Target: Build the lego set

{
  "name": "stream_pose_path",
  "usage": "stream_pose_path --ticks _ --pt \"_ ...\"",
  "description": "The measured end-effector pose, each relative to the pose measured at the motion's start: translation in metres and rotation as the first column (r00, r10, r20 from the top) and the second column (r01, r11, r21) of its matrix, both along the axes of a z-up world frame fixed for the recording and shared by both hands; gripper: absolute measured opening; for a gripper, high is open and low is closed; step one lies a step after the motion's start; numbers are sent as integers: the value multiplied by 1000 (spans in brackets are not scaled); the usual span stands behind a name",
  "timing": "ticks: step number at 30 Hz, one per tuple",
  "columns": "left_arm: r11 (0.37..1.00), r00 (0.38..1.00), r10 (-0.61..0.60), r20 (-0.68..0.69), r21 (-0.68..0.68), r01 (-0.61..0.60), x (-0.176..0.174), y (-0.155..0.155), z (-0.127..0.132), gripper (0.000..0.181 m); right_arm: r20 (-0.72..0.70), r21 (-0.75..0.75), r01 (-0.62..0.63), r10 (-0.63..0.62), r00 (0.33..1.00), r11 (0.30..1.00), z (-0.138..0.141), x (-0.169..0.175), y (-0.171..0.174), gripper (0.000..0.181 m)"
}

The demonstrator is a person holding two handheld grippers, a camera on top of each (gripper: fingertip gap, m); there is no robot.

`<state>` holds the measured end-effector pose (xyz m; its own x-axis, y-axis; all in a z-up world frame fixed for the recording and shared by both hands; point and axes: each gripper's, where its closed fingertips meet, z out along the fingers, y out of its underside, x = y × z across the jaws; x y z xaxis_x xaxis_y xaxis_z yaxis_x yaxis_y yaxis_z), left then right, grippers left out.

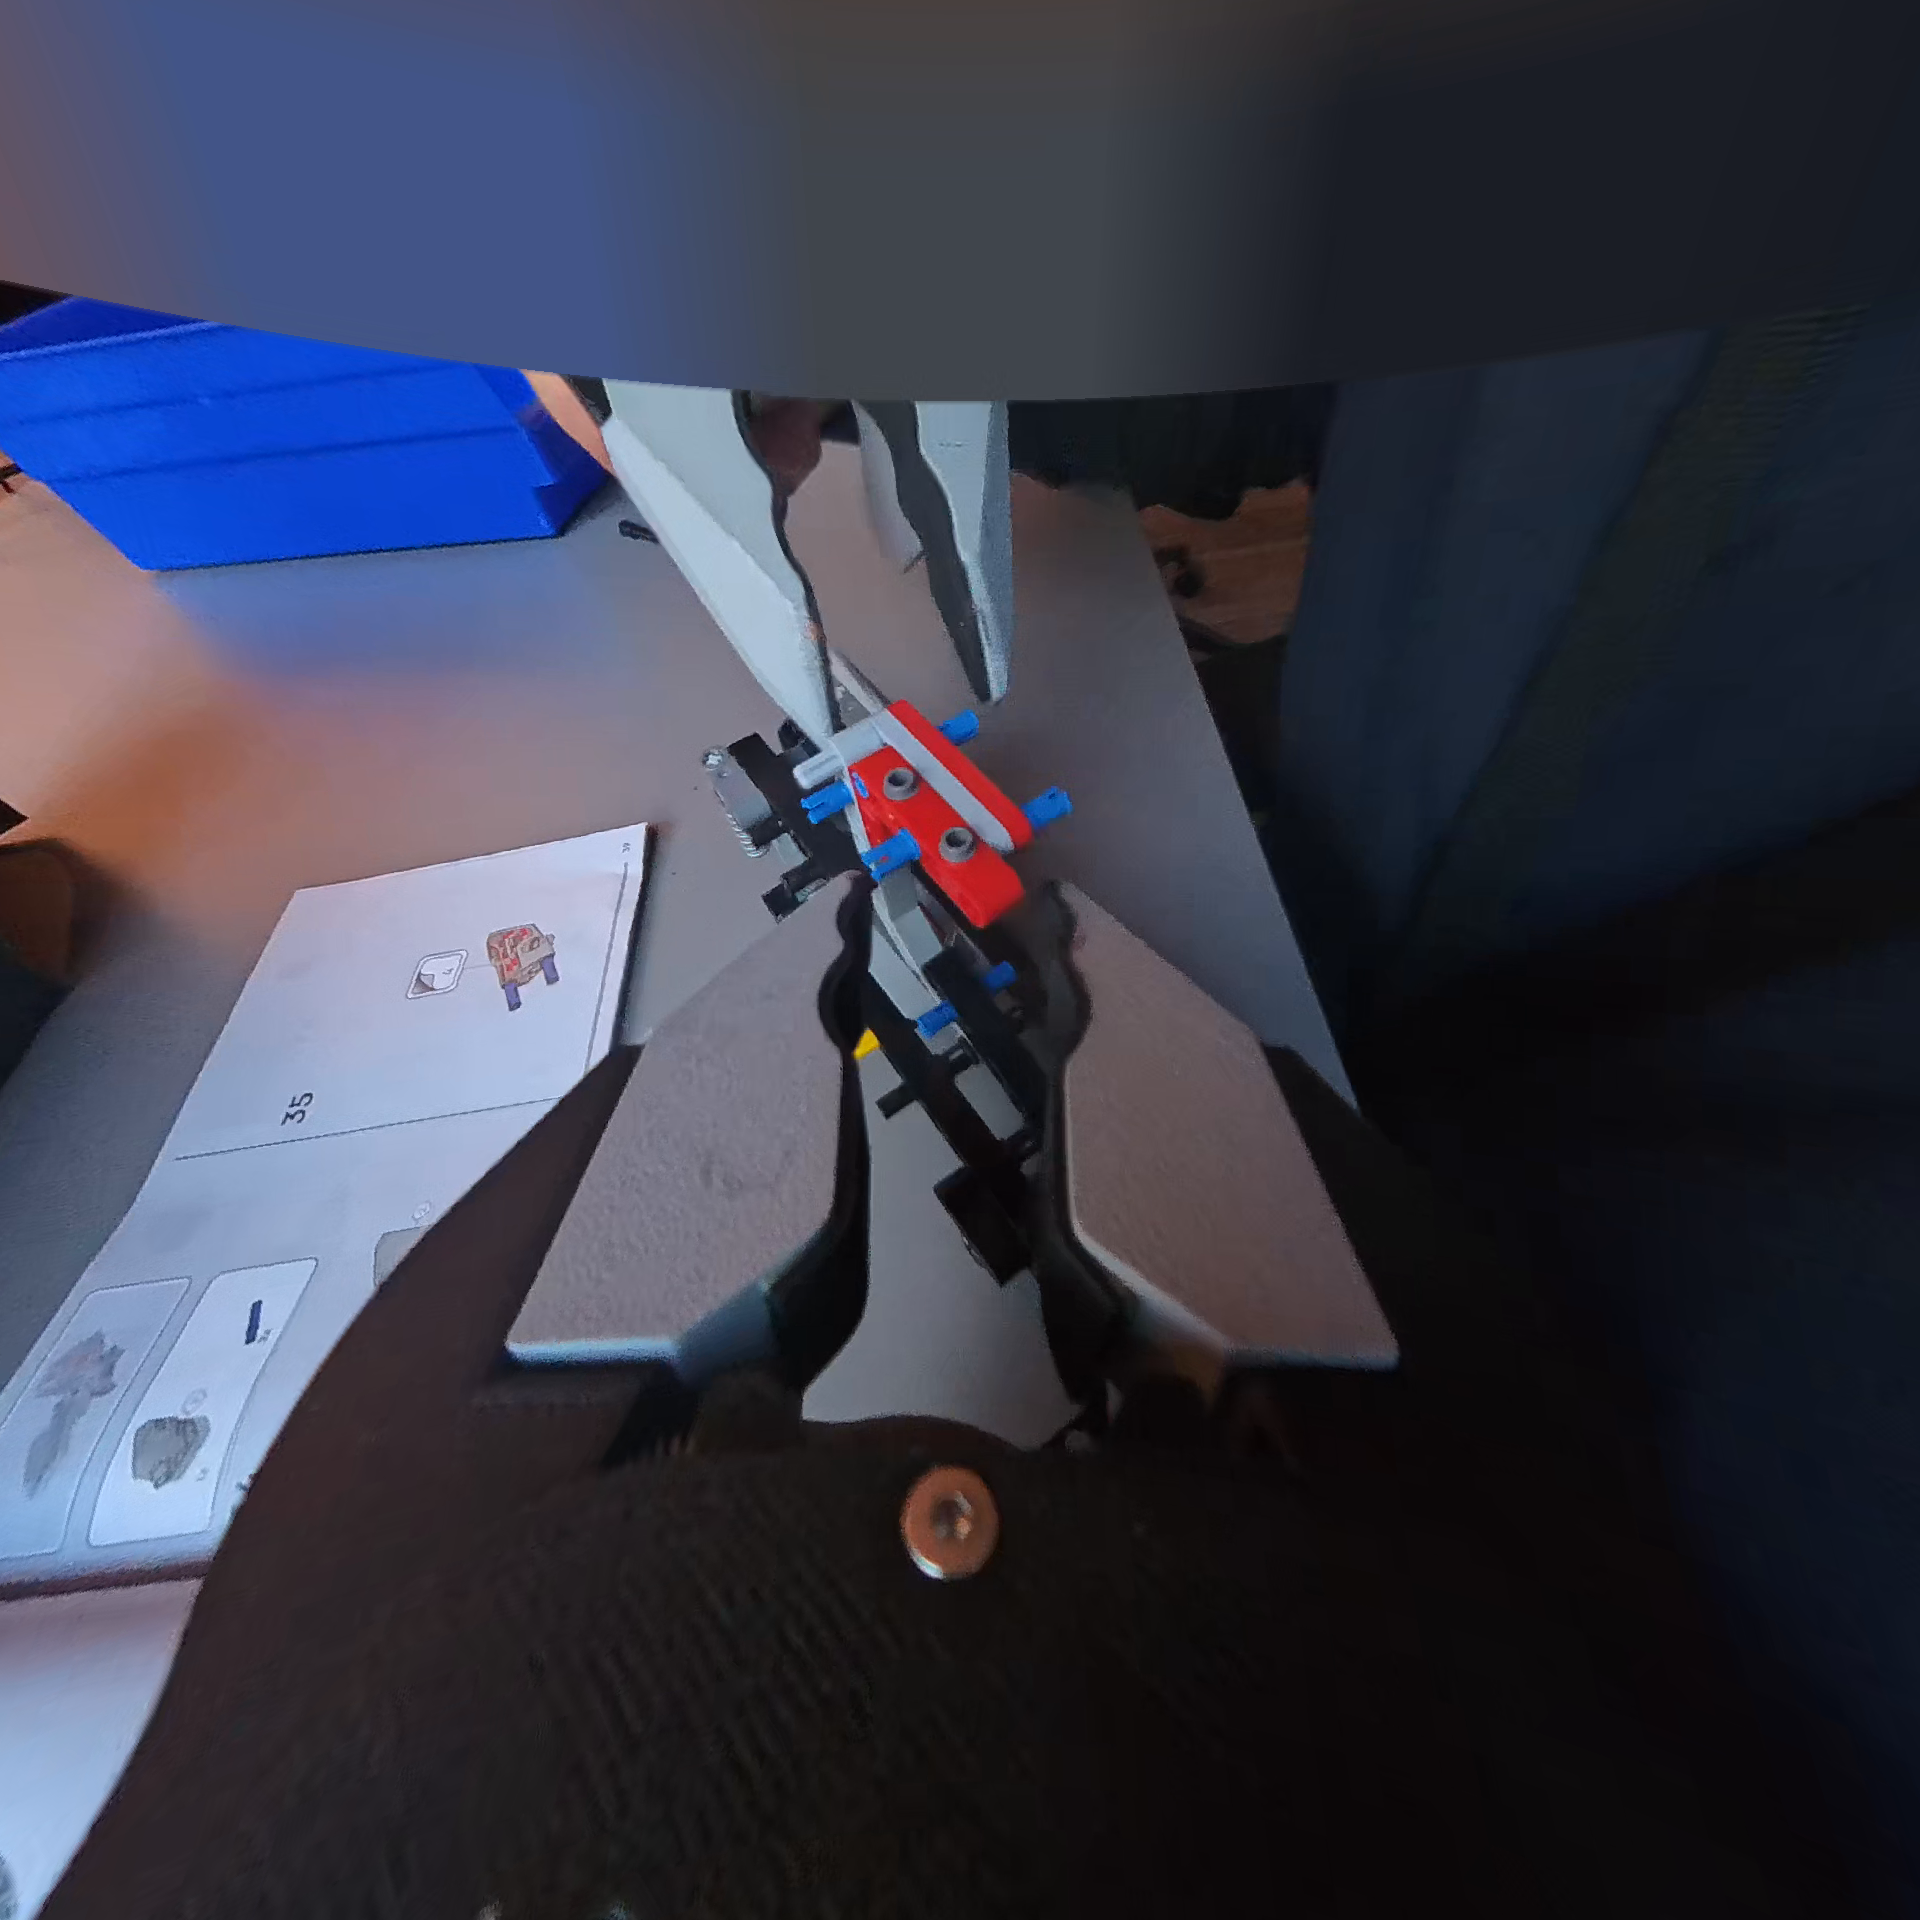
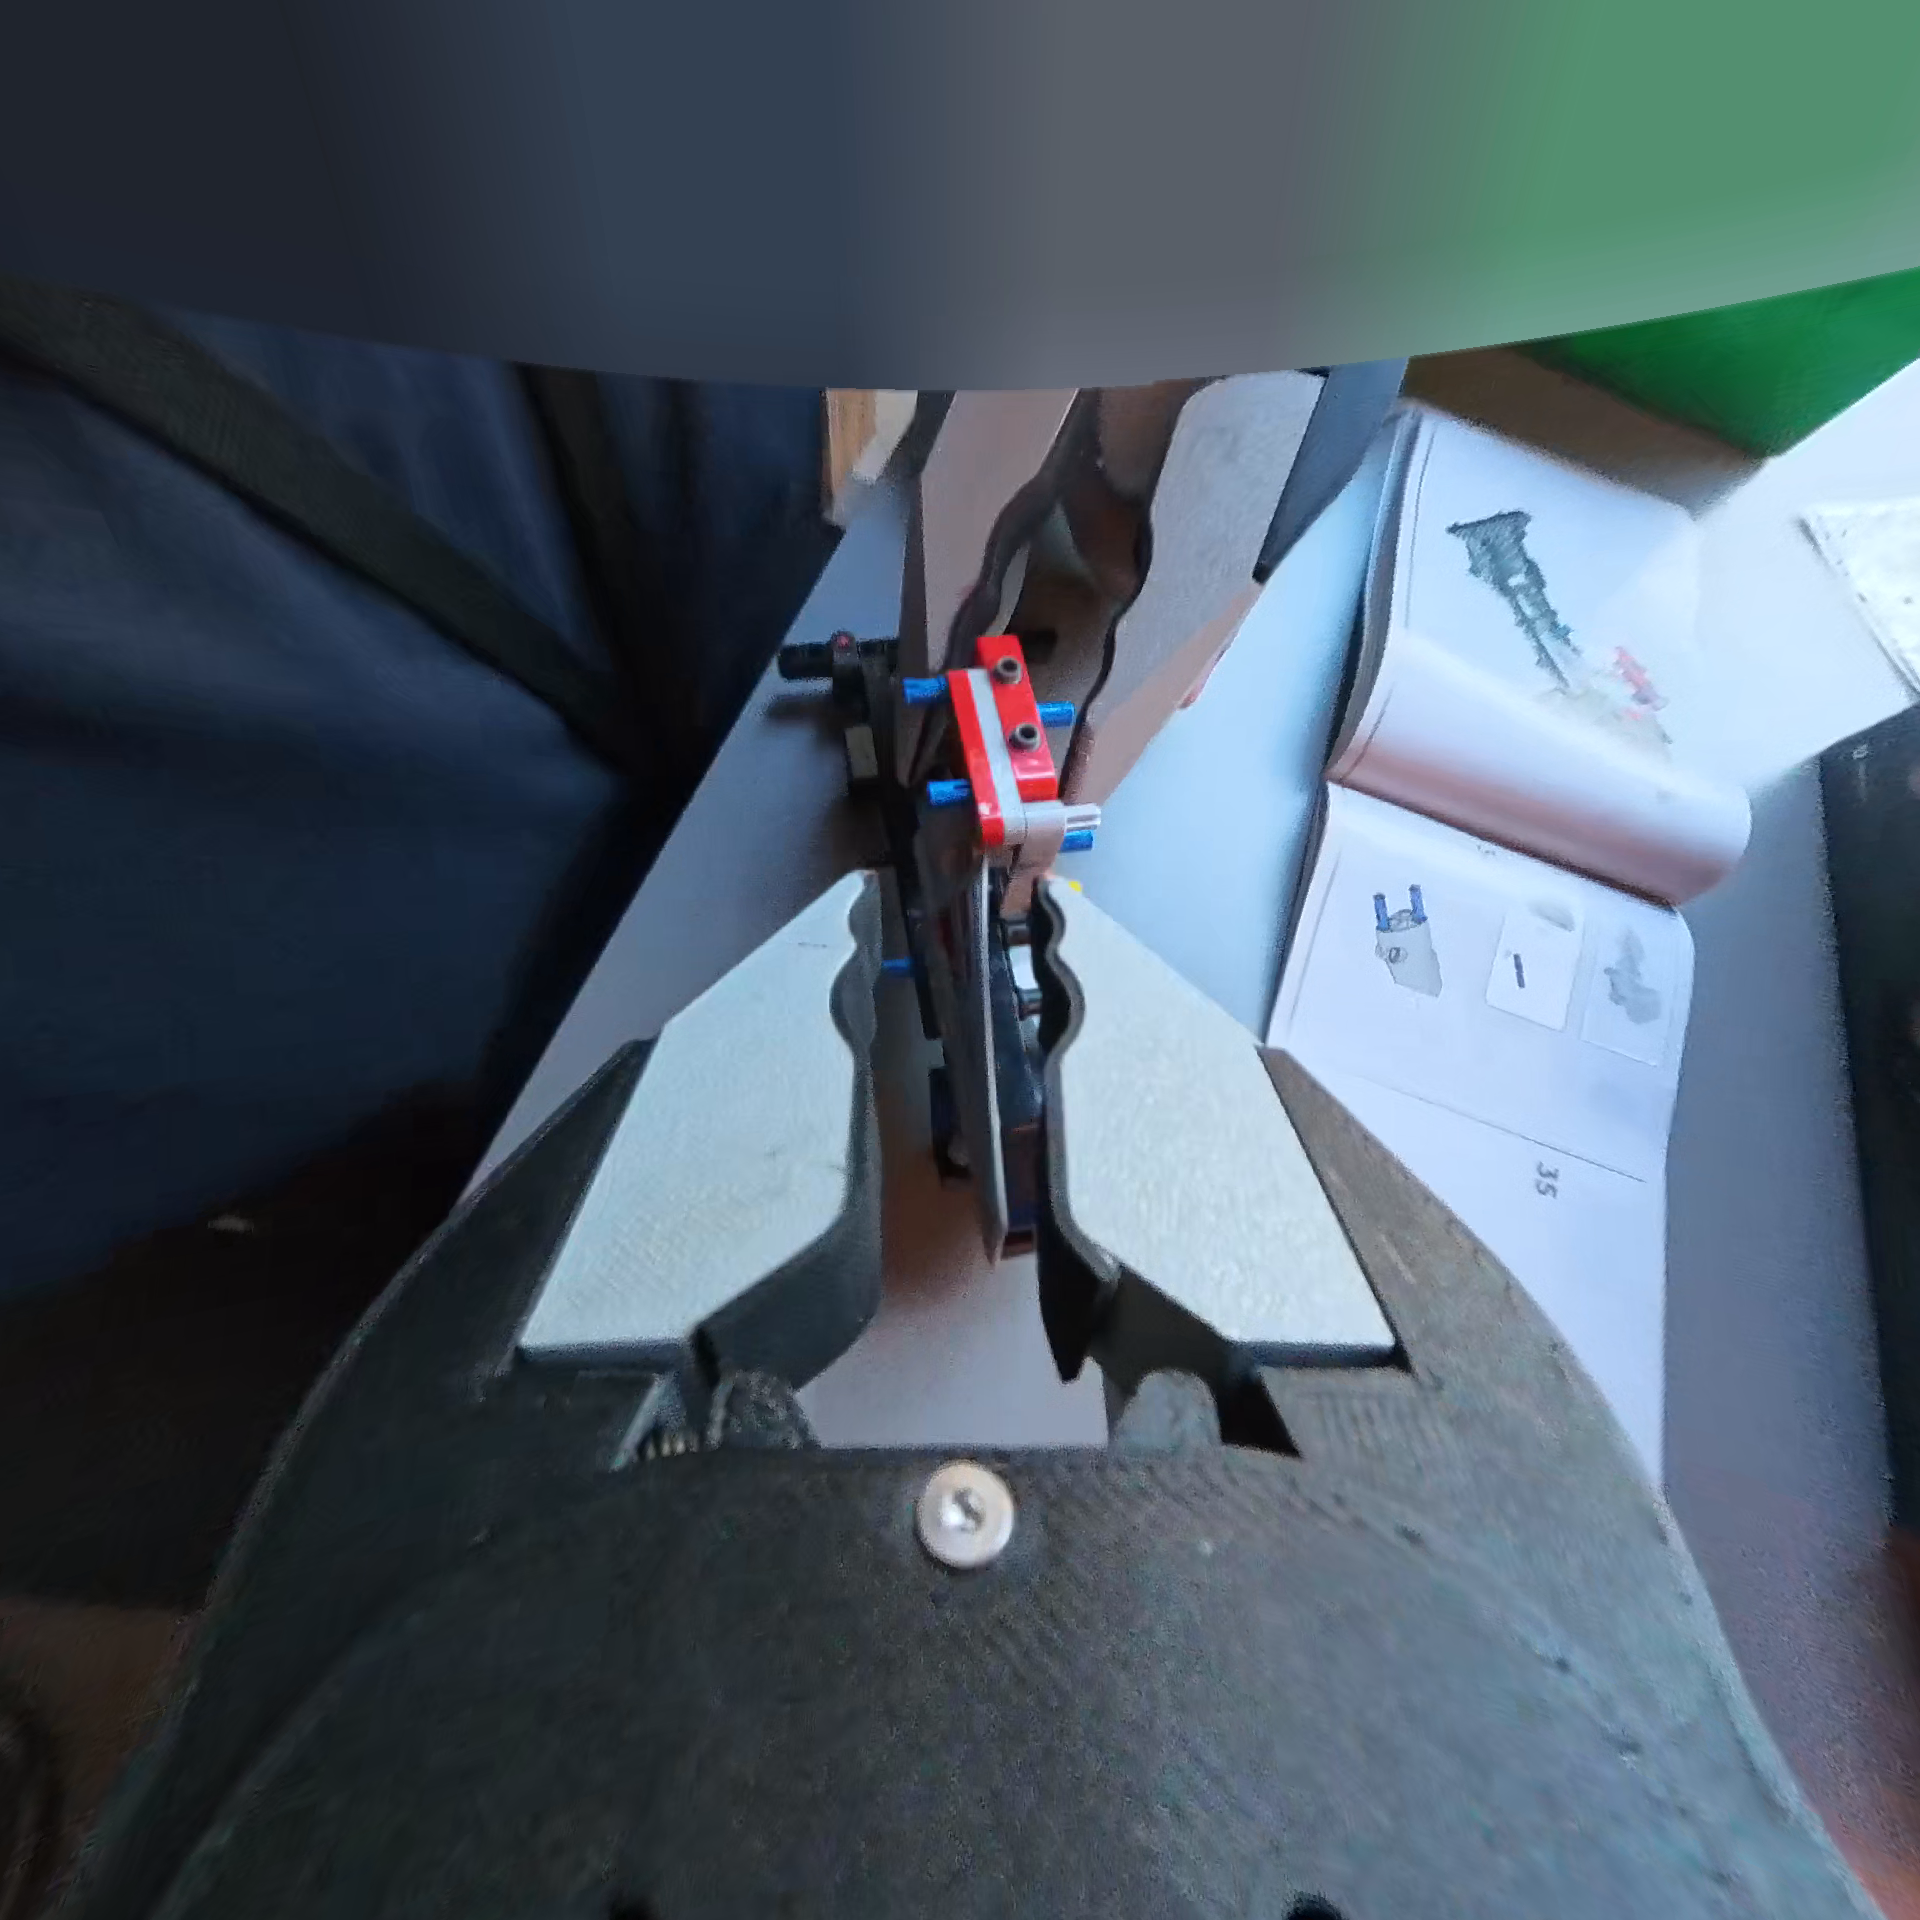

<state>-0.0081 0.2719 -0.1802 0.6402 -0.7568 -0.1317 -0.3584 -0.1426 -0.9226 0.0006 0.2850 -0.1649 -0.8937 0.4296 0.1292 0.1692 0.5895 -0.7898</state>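
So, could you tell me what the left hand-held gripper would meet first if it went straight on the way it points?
Likely the right hand-held gripper, pointing back at it from the far end of the lego assembly that both hold. Depth is hard to judge; the assembly's red end lies between their tips.

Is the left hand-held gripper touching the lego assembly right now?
Touching. The left wrist view shows the left hand-held gripper closed around the lego assembly's black and grey lower section, both fingers pressed against it, with the red block sticking out past the fingertips.
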Motion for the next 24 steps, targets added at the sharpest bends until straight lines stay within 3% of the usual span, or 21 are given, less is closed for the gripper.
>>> stream_pose_path --ticks 8,13,24 --pt "994 988 108 109 -32 -105 -8 -6 13 28 -30 -87 81 -84 996 993 -1 -10 9 23" --pt "991 990 114 85 -82 -107 -9 -7 11 29 -13 -208 77 -82 997 975 5 -10 7 21" --pt "996 987 59 152 -79 -48 -10 -11 12 22 30 -220 65 -60 998 973 -6 -15 -5 20"
